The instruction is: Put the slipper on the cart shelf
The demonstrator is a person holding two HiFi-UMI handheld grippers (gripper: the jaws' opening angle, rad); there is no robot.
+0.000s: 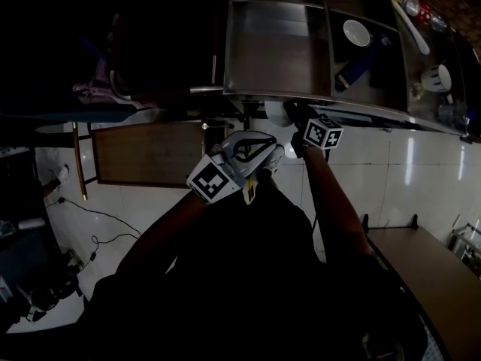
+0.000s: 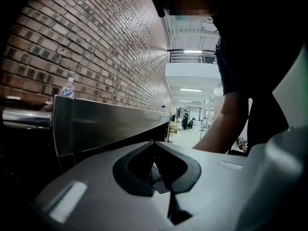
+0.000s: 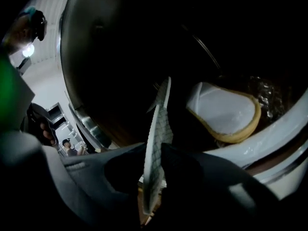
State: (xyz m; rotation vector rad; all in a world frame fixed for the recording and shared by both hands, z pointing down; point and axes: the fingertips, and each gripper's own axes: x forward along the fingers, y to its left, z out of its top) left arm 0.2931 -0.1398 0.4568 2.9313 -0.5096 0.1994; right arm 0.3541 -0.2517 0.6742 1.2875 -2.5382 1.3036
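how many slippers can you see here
2: one slipper clamped edge-on in the right gripper, the other slipper lying flat just beyond it. The dark surroundings may hide more.

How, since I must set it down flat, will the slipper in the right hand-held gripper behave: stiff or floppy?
Probably floppy: the slipper shows a thin sole, pinched edge-on by the right hand-held gripper. Likely light, since that one pinch carries it. Its grid texture may resist slipping.

White slipper [image 3: 155,148] is grid-patterned; other slipper [image 3: 224,112] seems tan-edged.
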